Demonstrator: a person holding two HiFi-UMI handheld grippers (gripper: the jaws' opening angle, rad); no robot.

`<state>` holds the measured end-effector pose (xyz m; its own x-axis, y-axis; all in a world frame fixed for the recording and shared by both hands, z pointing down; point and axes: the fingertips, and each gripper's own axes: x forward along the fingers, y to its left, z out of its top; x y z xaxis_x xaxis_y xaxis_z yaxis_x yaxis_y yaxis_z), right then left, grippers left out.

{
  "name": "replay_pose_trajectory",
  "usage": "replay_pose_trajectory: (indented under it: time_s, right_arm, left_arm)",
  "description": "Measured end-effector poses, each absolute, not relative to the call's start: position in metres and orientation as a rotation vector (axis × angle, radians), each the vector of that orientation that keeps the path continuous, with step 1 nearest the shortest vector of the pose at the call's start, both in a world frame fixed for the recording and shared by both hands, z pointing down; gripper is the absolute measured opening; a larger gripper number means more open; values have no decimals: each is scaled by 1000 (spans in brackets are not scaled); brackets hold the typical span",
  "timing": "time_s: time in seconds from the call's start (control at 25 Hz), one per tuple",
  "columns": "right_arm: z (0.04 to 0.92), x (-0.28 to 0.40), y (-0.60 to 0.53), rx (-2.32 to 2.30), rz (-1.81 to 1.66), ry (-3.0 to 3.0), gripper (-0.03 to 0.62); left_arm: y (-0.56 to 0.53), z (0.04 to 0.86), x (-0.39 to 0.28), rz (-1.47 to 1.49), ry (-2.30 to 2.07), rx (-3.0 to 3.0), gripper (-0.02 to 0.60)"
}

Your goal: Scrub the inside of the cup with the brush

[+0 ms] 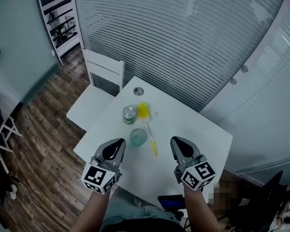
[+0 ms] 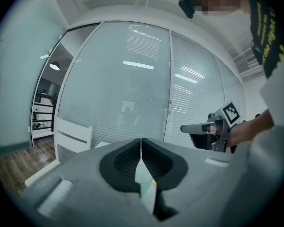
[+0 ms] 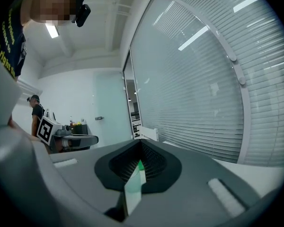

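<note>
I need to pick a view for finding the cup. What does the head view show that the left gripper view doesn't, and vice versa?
Head view only: the clear cup, yellow brush and can, plainly laid out on the white table. Left gripper view only: the left gripper close up, jaws shut together, nothing gripped. Both: the right gripper and the white chair.

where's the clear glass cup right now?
Head view: the clear glass cup stands mid-way on the white table, just nearer the person than the silver-green can, with the yellow-handled brush lying at its right.
</note>
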<state>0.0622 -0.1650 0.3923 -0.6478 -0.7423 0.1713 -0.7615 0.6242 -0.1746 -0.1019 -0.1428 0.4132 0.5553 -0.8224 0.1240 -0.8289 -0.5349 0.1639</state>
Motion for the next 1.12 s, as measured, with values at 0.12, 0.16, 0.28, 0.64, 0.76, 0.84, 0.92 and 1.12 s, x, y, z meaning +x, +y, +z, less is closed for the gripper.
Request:
replay_pose_trajectory:
  time_s: [0.12,0.16,0.28,0.64,0.76,0.84,0.92,1.12]
  right_arm:
    - [405,60,-169,1275,372,-2730,3]
    - [409,59,-170,1274,376,-2719,3]
    - [422,57,-174,1278,386,-2684,3]
    - [456,50,-192,1249,414,-2631,5]
    - [473,47,-198,1217,410,-2594,5]
    - [484,45,-201,1194,414,-2571,5]
    - [495,43,-204,1179,428,-2554,5]
    - [513,37,-210,1143,450,-2531,5]
  left_arm:
    - [-148,420,-100,43,-1364,2587,21]
    - [-149,422,-100,41,-1354,2587,27]
    - [-154,428,-96,39,-1317,2595,42]
    - [-168,453,-88,50,-1250,2591,81]
    - [-173,460,-84,47,-1222,2592,92]
    - [-177,463,-81,43,-1208,2597,100]
    - [-179,466,-78,50,-1188,2602,119]
    - [-181,479,-75,69,-1136,2610,162]
